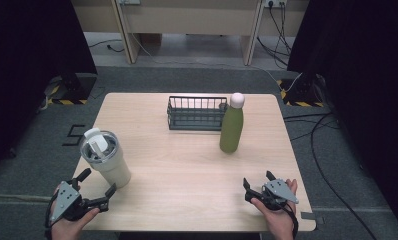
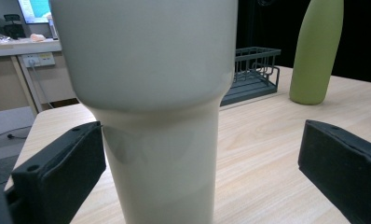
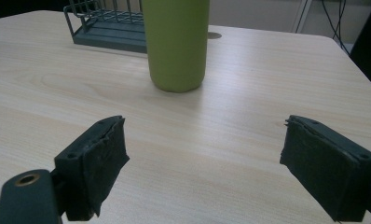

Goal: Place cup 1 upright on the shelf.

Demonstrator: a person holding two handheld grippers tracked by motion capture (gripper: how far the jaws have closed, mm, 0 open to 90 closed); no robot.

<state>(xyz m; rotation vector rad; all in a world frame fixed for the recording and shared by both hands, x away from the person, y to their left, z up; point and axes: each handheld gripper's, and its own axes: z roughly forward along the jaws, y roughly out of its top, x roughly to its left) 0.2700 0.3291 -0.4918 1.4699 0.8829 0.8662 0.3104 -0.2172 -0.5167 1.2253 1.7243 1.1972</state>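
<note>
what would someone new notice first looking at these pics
Probably the cream tumbler with its clear lid, near the table's front left corner, standing between the open jaws of the left gripper without the pads touching it. Next, the tall green bottle right of centre, beside a dark wire basket, with the right gripper open and facing it from the front edge.

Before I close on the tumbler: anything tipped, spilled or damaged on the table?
Nothing stands out. The tumbler stands upright between the open left gripper jaws, lid on. The green bottle stands upright beside the wire basket, ahead of the open right gripper. The table looks dry.
</note>
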